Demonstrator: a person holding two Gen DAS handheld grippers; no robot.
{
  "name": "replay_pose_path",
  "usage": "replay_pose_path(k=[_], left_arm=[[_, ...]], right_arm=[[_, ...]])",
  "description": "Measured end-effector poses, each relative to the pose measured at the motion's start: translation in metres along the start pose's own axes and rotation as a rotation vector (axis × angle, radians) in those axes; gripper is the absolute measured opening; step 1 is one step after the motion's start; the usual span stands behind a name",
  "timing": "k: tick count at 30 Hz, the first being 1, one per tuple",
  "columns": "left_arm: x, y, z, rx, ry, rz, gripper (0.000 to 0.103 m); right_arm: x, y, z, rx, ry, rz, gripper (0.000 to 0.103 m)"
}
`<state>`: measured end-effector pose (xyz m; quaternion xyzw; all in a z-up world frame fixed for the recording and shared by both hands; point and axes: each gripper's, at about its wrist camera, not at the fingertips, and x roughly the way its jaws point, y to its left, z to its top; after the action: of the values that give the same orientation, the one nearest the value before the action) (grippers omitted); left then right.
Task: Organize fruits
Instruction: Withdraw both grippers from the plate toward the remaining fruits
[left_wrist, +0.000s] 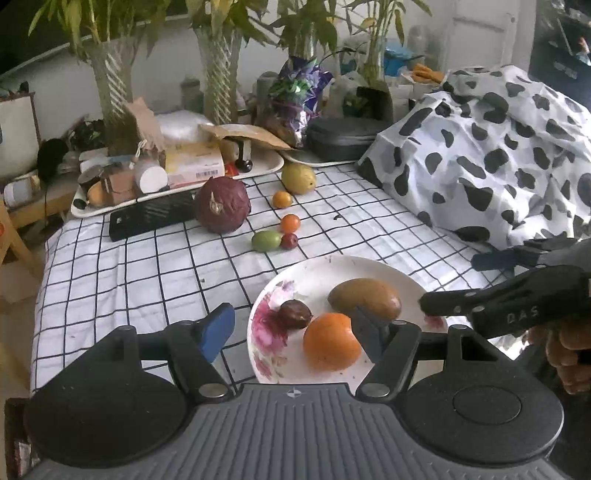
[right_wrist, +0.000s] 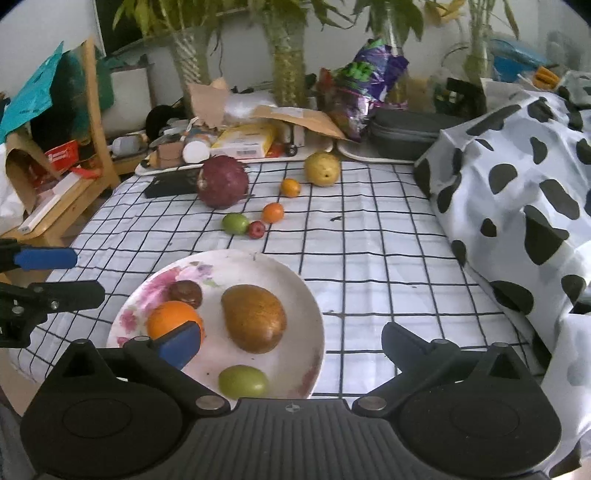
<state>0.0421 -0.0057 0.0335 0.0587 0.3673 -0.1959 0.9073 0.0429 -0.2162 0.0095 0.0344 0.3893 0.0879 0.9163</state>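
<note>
A flowered white plate on the checked cloth holds a brown-green mango, an orange, a dark passion fruit and a green fruit at its near rim. My right gripper hangs wide open over the plate's near side, holding nothing. My left gripper is open at the plate's left edge, also holding nothing. Farther back lie two small oranges, a green fruit, a red fruit and a yellow-green fruit.
A big purple round head and a black slab lie back left. Cluttered white trays and glass vases line the far edge. A cow-patterned cover bulges along the right side. A wooden stool stands beyond the table's left edge.
</note>
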Motion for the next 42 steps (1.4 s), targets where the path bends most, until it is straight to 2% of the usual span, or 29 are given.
replay_pose_path(k=[5,7,9,12,14,18,22,25,32,42], left_arm=[[0.005,0.001,0.002,0.011,-0.035,0.012,0.068],[0.009,0.005,-0.004,-0.020,-0.062,-0.010,0.068],[0.013,0.009,-0.004,-0.030,-0.058,-0.028,0.068],[0.016,0.014,-0.004,-0.014,-0.087,-0.002,0.068],[0.022,0.020,-0.005,-0.035,-0.060,0.013,0.068],[0.029,0.031,-0.004,-0.067,-0.070,-0.007,0.068],[0.042,0.036,-0.001,-0.045,-0.056,-0.010,0.068],[0.053,0.039,0.001,-0.039,-0.060,-0.017,0.068],[0.080,0.038,0.012,-0.006,-0.054,-0.014,0.068],[0.113,0.050,0.033,0.017,-0.064,-0.017,0.068]], right_arm=[[0.005,-0.003,0.003,0.021,-0.007,-0.033,0.103],[0.003,-0.005,0.003,0.024,-0.042,-0.057,0.103],[0.003,-0.008,0.003,0.022,-0.067,-0.070,0.103],[0.009,-0.013,0.007,0.035,-0.072,-0.115,0.103],[0.014,-0.016,0.012,0.049,-0.069,-0.129,0.103],[0.021,-0.012,0.020,0.031,-0.083,-0.124,0.103],[0.031,-0.004,0.030,-0.047,-0.094,-0.124,0.103],[0.036,-0.004,0.036,-0.050,-0.095,-0.119,0.103],[0.053,-0.011,0.043,-0.073,-0.066,-0.152,0.103],[0.082,-0.012,0.060,-0.127,-0.044,-0.144,0.103]])
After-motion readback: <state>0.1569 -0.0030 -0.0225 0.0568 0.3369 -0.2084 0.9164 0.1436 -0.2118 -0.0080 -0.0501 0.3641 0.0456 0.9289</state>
